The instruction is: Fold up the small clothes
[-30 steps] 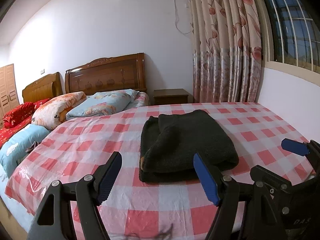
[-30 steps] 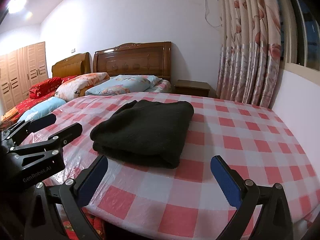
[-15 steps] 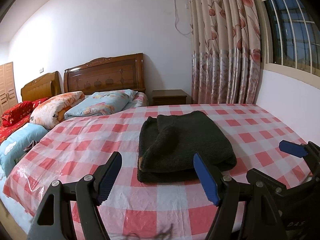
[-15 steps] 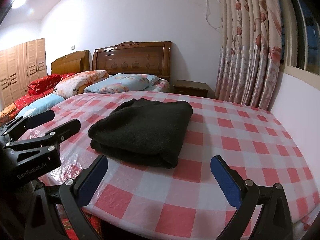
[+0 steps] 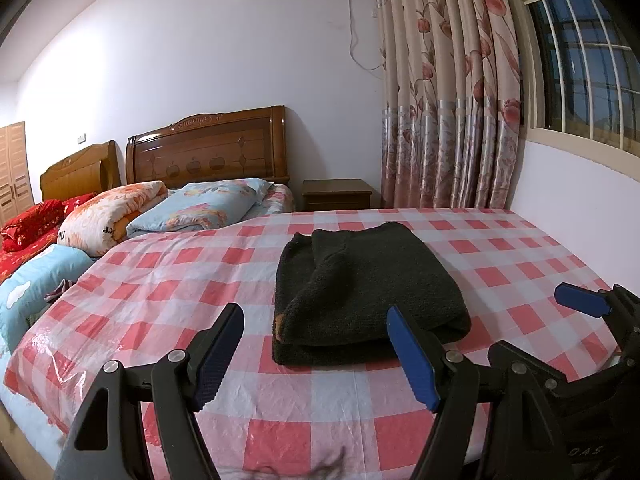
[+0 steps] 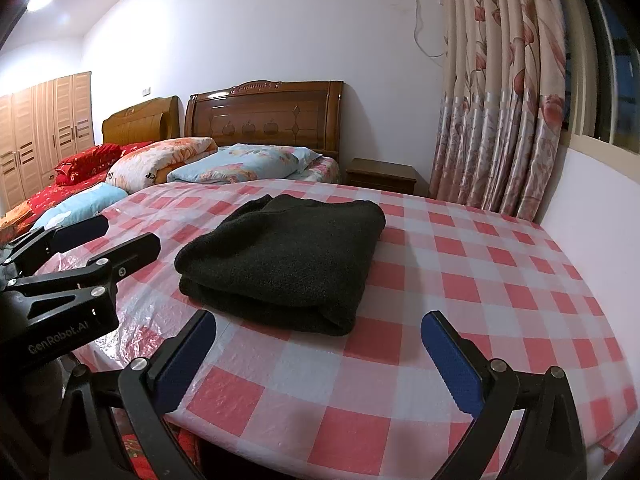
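My left tongs [image 5: 316,344] stand with their blue-padded fingers spread wide apart, holding nothing, raised just above the near edge of the checked cloth [image 5: 168,280]. My right tongs [image 6: 320,354] are likewise spread wide and hold nothing, over the same near edge; in the left wrist view they show at the far right, and in the right wrist view my left pair sits at the far left. Just beyond both pairs lies the dark garment [image 5: 364,284], folded into a thick, roughly square bundle and resting flat on the red-and-white checked cloth, apart from every finger. Its rounded fold faces the right side, and its layered open edges face the left, where a small orange patch peeks out at the near corner. The cloth has a glossy plastic look and covers the whole surface. Past it lie a light blue floral pillow [image 5: 208,210] and a rolled orange floral quilt [image 5: 108,216], in front of a wooden headboard [image 5: 208,148]. A small wooden nightstand [image 5: 336,194] stands beside flowered curtains [image 5: 448,92].
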Action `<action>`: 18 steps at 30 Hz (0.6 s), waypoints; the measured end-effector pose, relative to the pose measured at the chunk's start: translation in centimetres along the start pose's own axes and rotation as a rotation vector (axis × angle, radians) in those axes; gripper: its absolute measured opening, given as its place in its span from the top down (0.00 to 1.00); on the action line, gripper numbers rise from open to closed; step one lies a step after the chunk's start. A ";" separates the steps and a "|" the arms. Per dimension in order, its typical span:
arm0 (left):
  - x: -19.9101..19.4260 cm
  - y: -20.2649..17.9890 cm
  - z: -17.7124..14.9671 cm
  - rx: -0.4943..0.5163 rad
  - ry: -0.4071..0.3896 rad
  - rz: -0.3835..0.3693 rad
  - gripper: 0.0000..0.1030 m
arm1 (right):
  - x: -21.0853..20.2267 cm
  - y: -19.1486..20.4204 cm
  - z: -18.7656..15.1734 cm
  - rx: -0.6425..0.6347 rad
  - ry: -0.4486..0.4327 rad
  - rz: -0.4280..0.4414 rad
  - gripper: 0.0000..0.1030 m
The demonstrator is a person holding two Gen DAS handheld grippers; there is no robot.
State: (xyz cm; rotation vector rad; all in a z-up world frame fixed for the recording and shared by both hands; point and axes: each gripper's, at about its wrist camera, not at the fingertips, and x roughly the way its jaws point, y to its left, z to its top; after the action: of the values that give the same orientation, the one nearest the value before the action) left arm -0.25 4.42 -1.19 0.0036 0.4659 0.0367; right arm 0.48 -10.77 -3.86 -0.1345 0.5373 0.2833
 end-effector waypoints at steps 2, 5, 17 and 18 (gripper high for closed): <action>0.0 0.0 0.0 0.001 0.000 -0.001 0.27 | 0.0 0.0 0.0 0.000 0.000 0.000 0.00; 0.0 0.0 0.0 0.000 0.001 -0.001 0.27 | 0.0 0.0 0.0 0.000 0.000 0.000 0.00; 0.0 -0.2 0.0 0.002 0.002 -0.003 0.27 | 0.0 0.1 0.0 0.000 0.000 -0.001 0.00; -0.1 -0.2 0.1 0.003 0.001 -0.004 0.27 | 0.0 0.1 0.0 -0.001 0.000 0.000 0.00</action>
State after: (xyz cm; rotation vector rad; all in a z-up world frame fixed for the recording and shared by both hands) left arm -0.29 4.19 -1.11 0.0055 0.4673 0.0322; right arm 0.46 -10.70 -3.82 -0.1358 0.5375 0.2833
